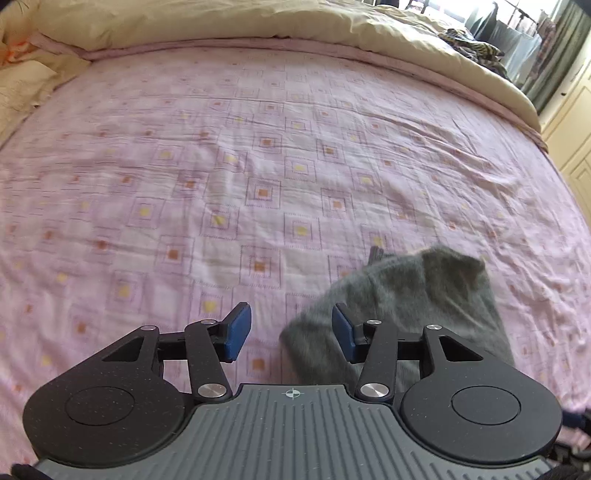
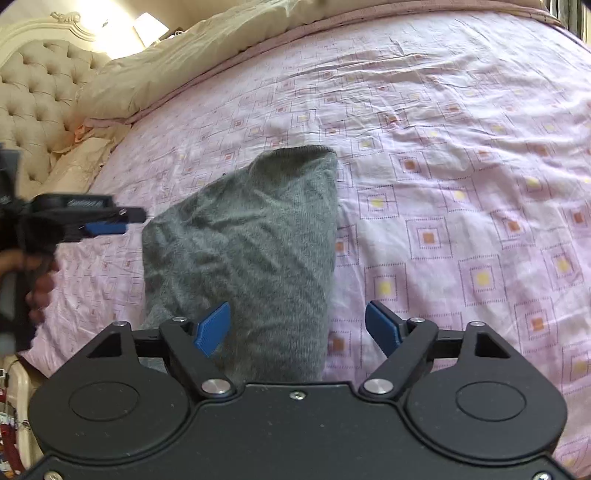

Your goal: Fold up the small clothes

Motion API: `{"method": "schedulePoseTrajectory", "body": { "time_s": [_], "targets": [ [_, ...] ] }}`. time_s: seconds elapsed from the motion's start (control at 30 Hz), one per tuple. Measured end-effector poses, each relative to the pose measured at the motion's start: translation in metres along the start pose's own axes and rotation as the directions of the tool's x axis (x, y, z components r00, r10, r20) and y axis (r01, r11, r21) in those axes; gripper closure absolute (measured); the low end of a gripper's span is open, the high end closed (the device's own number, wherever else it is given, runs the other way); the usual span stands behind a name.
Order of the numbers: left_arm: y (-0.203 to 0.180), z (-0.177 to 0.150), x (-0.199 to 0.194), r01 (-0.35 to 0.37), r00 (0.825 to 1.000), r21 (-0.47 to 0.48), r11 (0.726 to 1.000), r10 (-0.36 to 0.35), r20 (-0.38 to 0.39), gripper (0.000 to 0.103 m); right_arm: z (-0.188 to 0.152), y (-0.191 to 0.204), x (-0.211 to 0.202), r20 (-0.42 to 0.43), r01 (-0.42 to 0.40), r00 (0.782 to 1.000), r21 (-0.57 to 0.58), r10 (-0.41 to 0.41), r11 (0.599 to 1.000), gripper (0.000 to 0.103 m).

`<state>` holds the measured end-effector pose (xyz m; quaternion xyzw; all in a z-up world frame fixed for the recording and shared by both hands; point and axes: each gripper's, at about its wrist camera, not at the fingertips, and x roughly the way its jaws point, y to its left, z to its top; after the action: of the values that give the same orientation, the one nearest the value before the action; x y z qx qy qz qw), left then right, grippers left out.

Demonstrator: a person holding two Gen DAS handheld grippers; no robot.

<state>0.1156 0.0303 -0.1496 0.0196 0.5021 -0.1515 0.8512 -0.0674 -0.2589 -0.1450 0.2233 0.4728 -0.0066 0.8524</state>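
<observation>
A small grey knitted garment (image 2: 251, 240) lies folded on the pink patterned bed sheet (image 2: 461, 184). In the left wrist view the grey garment (image 1: 413, 295) is at the lower right, partly under my left gripper's right finger. My left gripper (image 1: 291, 334) is open, with bare sheet between its blue pads. My right gripper (image 2: 298, 328) is open just above the garment's near end, its left pad over the cloth. The left gripper (image 2: 107, 223) also shows side-on at the left of the right wrist view, held by a hand (image 2: 37, 280).
A beige duvet (image 1: 221, 22) is bunched along the far side of the bed. A tufted cream headboard (image 2: 37, 85) and pillows (image 2: 81, 162) stand at the left. A patterned cloth (image 1: 469, 44) lies on the duvet near a window. White cupboard doors (image 1: 572, 122) are at the right.
</observation>
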Motion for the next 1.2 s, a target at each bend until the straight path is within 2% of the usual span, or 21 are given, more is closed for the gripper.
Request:
{"method": "schedulePoseTrajectory", "body": {
  "time_s": [0.2,0.27,0.3,0.33,0.4,0.5,0.63,0.7,0.73,0.8,0.9,1.07,1.2],
  "targets": [
    [-0.018,-0.040,-0.026,-0.072,0.997,0.032,0.997,0.072,-0.005,0.051,0.016,0.005,0.038,-0.047,0.082,0.995,-0.054,-0.084,0.995,0.021],
    [-0.021,-0.051,-0.030,-0.092,0.996,0.035,0.995,0.092,-0.010,0.043,0.018,0.006,0.061,-0.113,0.121,0.985,-0.073,-0.129,0.990,0.018],
    [-0.022,-0.058,-0.034,-0.099,0.995,0.035,0.995,0.099,-0.012,0.042,0.018,0.006,0.071,-0.146,0.131,0.979,-0.079,-0.142,0.988,0.017],
    [-0.023,-0.062,-0.035,-0.104,0.994,0.033,0.994,0.104,-0.014,0.042,0.018,0.006,0.078,-0.166,0.130,0.976,-0.081,-0.142,0.988,0.012],
    [-0.025,-0.070,-0.038,-0.118,0.993,0.031,0.992,0.119,-0.023,0.041,0.018,0.008,0.082,-0.169,0.132,0.975,-0.094,-0.146,0.987,0.010],
    [-0.026,-0.078,-0.044,-0.138,0.990,0.015,0.990,0.138,-0.017,0.034,0.019,0.013,0.068,-0.140,0.113,0.982,-0.101,-0.126,0.989,0.010],
    [-0.026,-0.084,-0.054,-0.137,0.991,-0.026,0.990,0.136,-0.013,0.023,0.015,0.013,0.033,-0.066,0.129,0.988,-0.107,-0.137,0.986,0.007],
    [-0.030,-0.086,-0.059,-0.131,0.991,-0.035,0.991,0.131,-0.016,0.014,0.012,0.012,0.015,-0.034,0.132,0.990,-0.087,-0.135,0.987,0.000],
    [-0.032,-0.087,-0.062,-0.135,0.991,-0.033,0.990,0.134,-0.015,0.005,0.011,0.011,0.007,-0.019,0.131,0.991,-0.079,-0.133,0.988,0.000],
    [-0.038,-0.089,-0.066,-0.141,0.990,-0.019,0.990,0.141,-0.009,0.000,0.010,0.010,-0.006,0.004,0.134,0.991,-0.071,-0.134,0.988,0.000],
    [-0.045,-0.093,-0.070,-0.151,0.988,-0.001,0.989,0.151,-0.028,0.000,0.008,0.010,-0.021,0.026,0.162,0.987,-0.075,-0.160,0.984,0.000],
    [-0.053,-0.103,-0.079,-0.150,0.988,0.008,0.989,0.150,-0.035,0.000,0.000,0.016,-0.030,0.006,0.229,0.973,-0.122,-0.230,0.966,0.000],
    [-0.056,-0.110,-0.088,-0.154,0.987,0.007,0.988,0.154,-0.040,0.000,-0.004,0.019,-0.037,-0.013,0.219,0.975,-0.126,-0.222,0.968,0.000]
  ]
}}
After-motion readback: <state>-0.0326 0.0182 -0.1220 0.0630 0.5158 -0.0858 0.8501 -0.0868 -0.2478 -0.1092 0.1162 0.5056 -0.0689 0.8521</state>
